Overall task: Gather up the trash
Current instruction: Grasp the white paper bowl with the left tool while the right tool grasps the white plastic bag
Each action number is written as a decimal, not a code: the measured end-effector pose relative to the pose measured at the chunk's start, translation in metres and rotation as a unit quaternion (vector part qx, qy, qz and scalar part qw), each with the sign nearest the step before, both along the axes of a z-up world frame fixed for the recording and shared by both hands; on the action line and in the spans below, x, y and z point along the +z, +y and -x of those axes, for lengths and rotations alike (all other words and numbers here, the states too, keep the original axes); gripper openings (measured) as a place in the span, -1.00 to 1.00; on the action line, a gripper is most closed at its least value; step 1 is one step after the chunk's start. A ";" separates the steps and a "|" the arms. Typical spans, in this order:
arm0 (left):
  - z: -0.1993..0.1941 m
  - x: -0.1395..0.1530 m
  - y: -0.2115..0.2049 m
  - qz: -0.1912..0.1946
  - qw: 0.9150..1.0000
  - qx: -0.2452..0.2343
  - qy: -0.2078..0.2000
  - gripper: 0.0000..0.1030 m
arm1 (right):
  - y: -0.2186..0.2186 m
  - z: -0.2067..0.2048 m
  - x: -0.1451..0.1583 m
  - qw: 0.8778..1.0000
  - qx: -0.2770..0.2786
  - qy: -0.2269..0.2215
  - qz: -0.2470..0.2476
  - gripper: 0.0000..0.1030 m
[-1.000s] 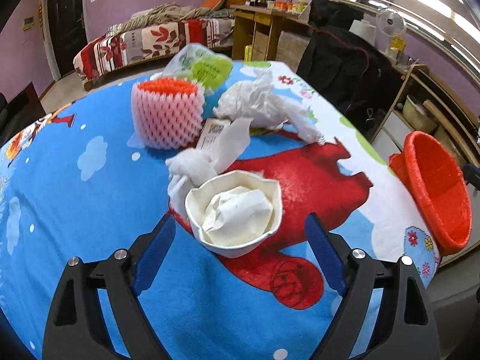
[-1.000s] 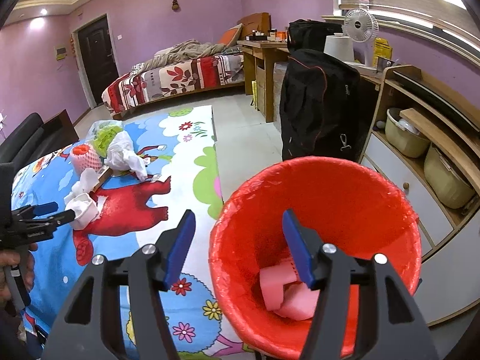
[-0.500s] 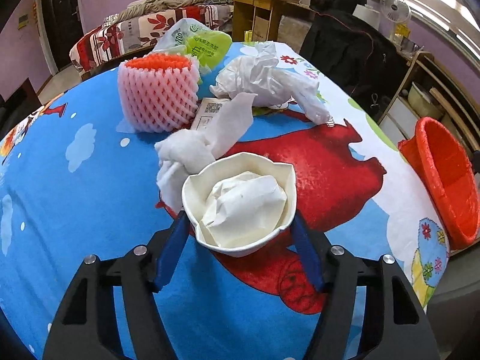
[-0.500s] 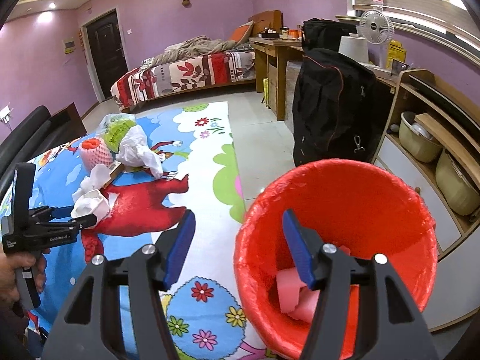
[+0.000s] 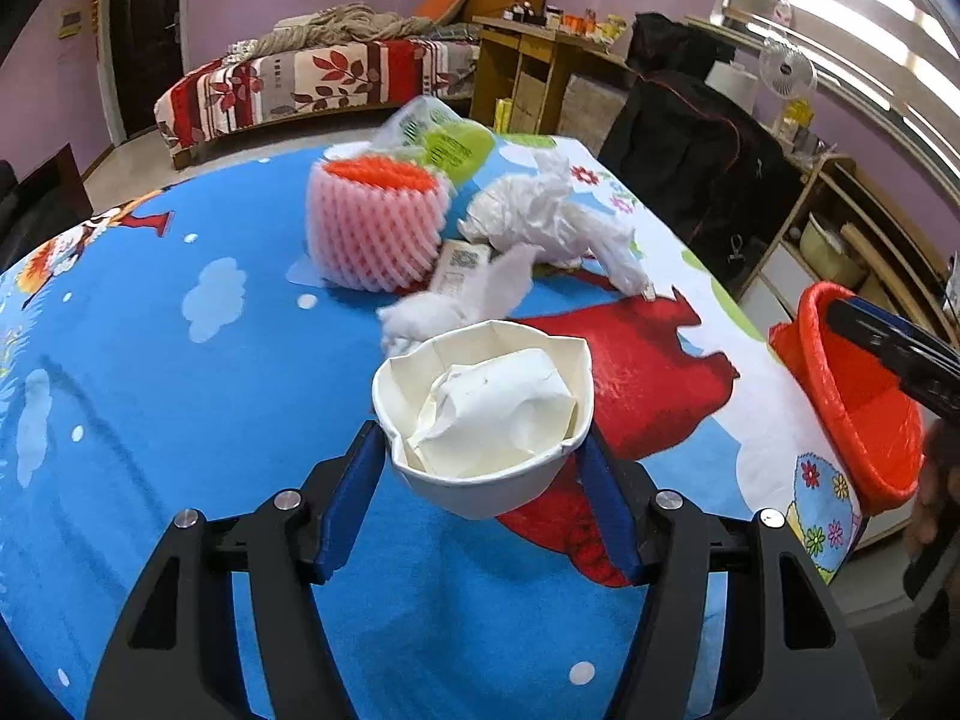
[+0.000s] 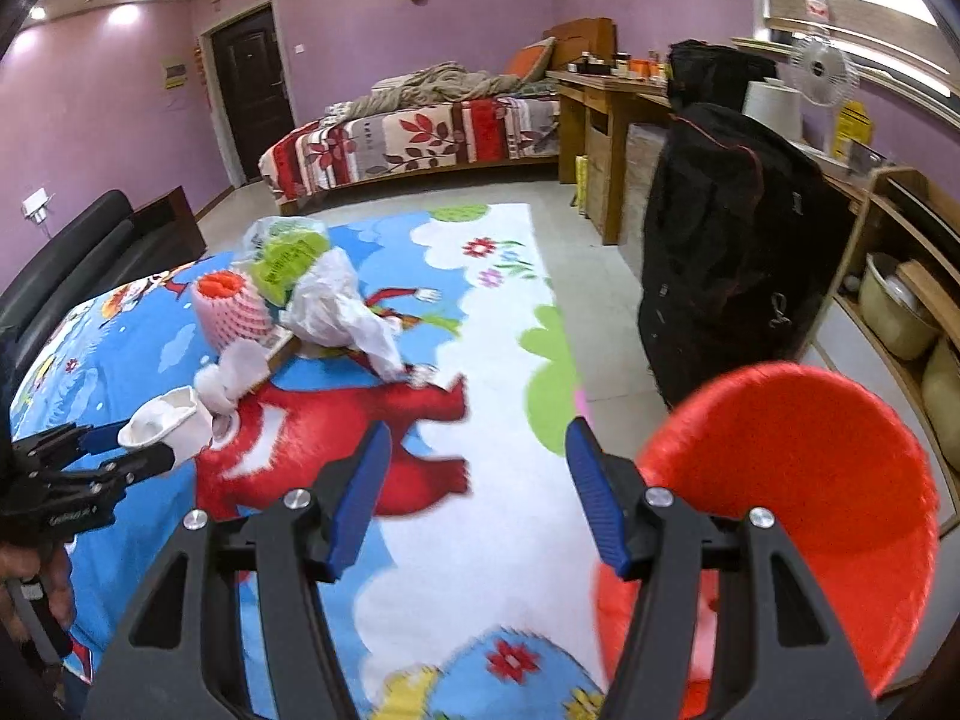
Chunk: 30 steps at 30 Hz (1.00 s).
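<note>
The left gripper (image 5: 483,483) is clamped on a crumpled white paper cup (image 5: 483,408), its blue pads pressed against the cup's two sides; the cup mouth faces up and holds a wad of paper (image 5: 495,411). In the right wrist view the cup (image 6: 168,420) sits at the tip of the left gripper (image 6: 135,450), raised just above the cartoon-print tablecloth (image 6: 456,546), with the person's hand (image 6: 36,576) gripping the handle at the frame's left edge. Behind the cup on the table lie a twisted white tissue (image 5: 474,300), a pink foam fruit net (image 5: 375,228), a crumpled white plastic bag (image 5: 546,222) and a green packet (image 5: 450,141), all close together. The right gripper (image 6: 474,498) stands with its fingers apart and nothing between them, pointing over the table edge. The red-lined trash bin (image 6: 810,498) stands just beside its right finger, off the table's edge; pink scraps lie inside, partly hidden.
</note>
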State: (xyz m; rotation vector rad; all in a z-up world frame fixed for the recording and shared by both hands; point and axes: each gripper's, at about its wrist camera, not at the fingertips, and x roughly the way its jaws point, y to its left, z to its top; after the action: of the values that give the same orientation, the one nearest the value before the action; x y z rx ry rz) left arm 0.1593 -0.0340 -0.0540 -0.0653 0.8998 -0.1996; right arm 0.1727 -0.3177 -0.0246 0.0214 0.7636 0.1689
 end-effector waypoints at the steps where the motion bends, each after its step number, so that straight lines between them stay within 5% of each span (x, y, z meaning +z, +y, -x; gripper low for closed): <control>1: 0.002 0.002 0.002 -0.001 1.000 0.003 -0.004 0.17 | 0.008 -0.007 0.000 1.000 0.007 -0.001 -0.001 0.14; 12: -0.001 0.023 0.035 -0.007 0.998 0.046 -0.037 0.17 | 0.082 -0.076 -0.009 0.998 0.059 0.003 0.003 0.14; 27: -0.008 0.025 0.065 0.001 0.996 0.080 -0.038 0.17 | 0.141 -0.151 -0.045 0.994 0.084 0.062 -0.012 0.14; 30: -0.007 0.025 0.067 0.002 0.996 0.082 -0.038 0.17 | 0.146 -0.157 -0.051 0.994 0.084 0.074 -0.005 -0.04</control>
State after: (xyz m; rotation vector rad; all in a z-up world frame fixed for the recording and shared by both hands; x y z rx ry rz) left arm 0.1666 0.0327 -0.0291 -0.1337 0.8138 -0.0498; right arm 0.3301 -0.1720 -0.0761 -0.0211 0.9124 0.3344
